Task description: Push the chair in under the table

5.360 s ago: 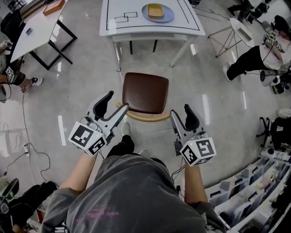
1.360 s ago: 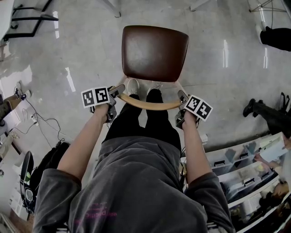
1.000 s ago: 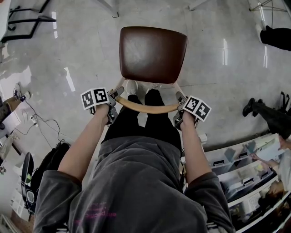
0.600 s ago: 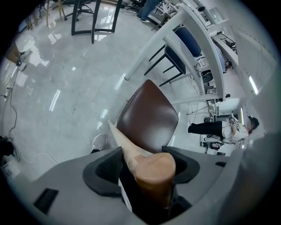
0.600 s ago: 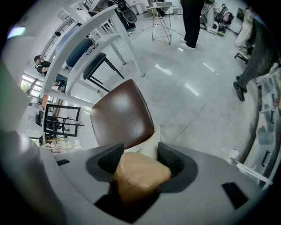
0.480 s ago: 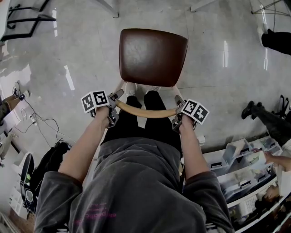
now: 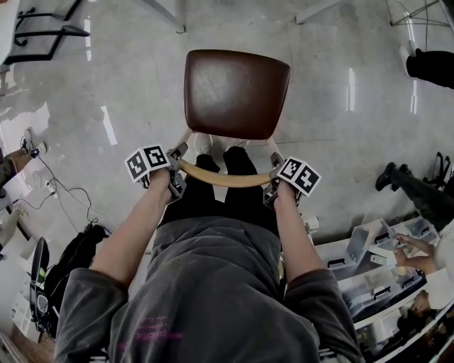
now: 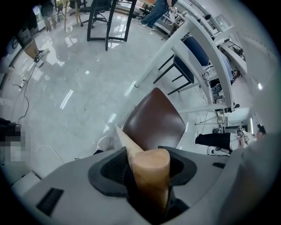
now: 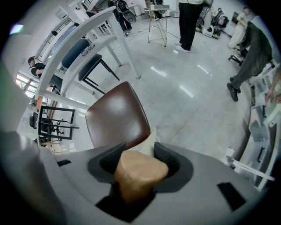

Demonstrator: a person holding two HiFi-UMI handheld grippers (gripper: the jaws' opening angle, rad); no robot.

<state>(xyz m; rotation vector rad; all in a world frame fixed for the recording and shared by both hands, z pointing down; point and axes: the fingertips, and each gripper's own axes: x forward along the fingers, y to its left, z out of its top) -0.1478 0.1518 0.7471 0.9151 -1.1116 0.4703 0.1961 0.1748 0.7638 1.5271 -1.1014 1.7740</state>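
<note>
The chair has a brown padded seat (image 7: 236, 93) and a curved pale wooden backrest (image 7: 223, 177), and stands on the floor just in front of the person's legs. My left gripper (image 7: 176, 157) sits over the backrest's left end and my right gripper (image 7: 271, 186) over its right end. Both pairs of jaws have just been closing with the wood between them. In the left gripper view the wooden end (image 8: 149, 176) fills the gap between the pads. The right gripper view shows the same with its wooden end (image 9: 138, 173). The white table (image 8: 193, 39) stands beyond the seat.
White table legs (image 7: 162, 14) show at the top edge of the head view. Storage bins (image 7: 369, 262) stand at the lower right, a black bag (image 7: 42, 283) and floor cables (image 7: 64, 205) at the left. Another person's legs (image 7: 429, 67) are at the far right.
Since the oldest frame the person has stepped up to the chair and both grippers have dropped onto the backrest's ends. Over the last second they stay there.
</note>
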